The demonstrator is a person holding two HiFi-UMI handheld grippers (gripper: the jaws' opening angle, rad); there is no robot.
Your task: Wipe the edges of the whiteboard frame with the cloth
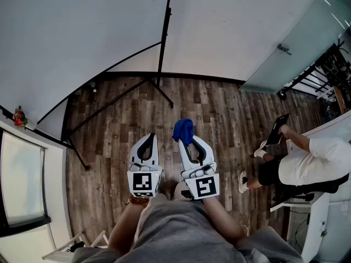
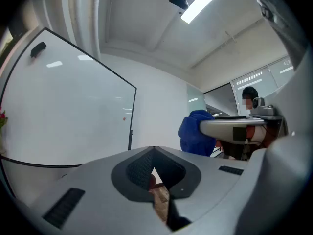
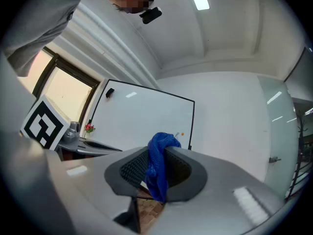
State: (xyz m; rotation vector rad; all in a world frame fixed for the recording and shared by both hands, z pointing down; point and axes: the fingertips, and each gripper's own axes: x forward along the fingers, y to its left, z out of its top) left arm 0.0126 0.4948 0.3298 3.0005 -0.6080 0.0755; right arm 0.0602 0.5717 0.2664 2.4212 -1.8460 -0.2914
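Right gripper view showed the blue cloth (image 3: pixel 159 173) pinched between the closed jaws of the right tool (image 3: pixel 160 153), bunched above the tips and trailing below them. The whiteboard (image 3: pixel 146 116) stood well apart ahead, its black frame (image 3: pixel 193 126) untouched. The left tool (image 2: pixel 153 150) was closed on nothing, tips meeting, just beside the right one; head view cut the whiteboard off at the top edge, and how much cloth lay inside the jaws could not be made out.
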